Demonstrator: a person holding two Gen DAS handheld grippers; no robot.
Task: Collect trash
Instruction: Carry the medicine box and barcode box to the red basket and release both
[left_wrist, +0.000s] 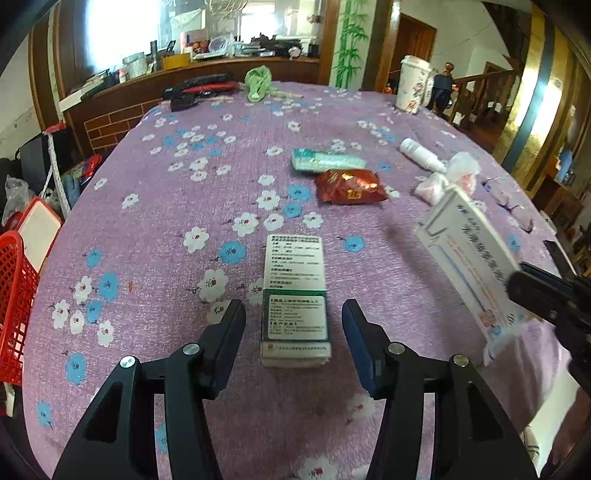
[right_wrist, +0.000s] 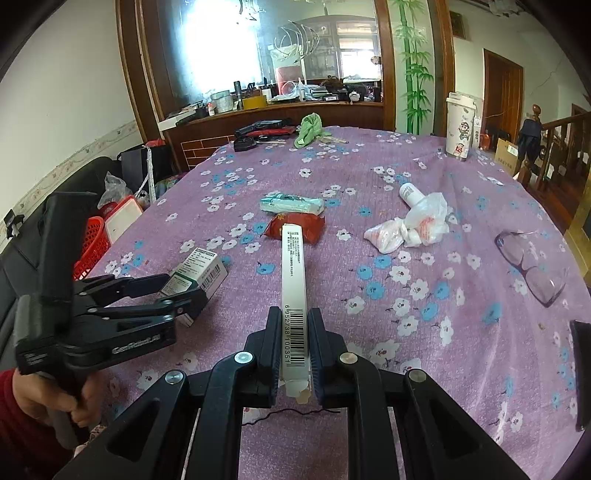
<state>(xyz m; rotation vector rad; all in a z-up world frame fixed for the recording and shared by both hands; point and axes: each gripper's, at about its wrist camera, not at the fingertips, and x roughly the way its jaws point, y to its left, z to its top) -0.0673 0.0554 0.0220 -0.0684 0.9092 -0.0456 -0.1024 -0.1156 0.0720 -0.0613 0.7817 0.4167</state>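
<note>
My left gripper (left_wrist: 293, 314) is open, its fingers on either side of a white-and-green medicine box (left_wrist: 294, 295) lying on the purple flowered tablecloth (left_wrist: 166, 206); the box also shows in the right wrist view (right_wrist: 197, 275). My right gripper (right_wrist: 293, 321) is shut on a long flat white box (right_wrist: 293, 280) with a barcode, held above the table; it also shows in the left wrist view (left_wrist: 469, 266). A red snack packet (left_wrist: 349, 186), a teal tissue pack (left_wrist: 325, 159), a crumpled white plastic bag (right_wrist: 413, 227) and a small white bottle (right_wrist: 410, 192) lie further out.
A red basket (left_wrist: 13, 306) stands off the table's left edge. Glasses (right_wrist: 532, 266) lie at the right. A tall paper cup (right_wrist: 460, 125), a green cloth (right_wrist: 308, 129) and black tools (right_wrist: 258, 133) are at the far end. A dark phone (right_wrist: 581, 373) lies at the right edge.
</note>
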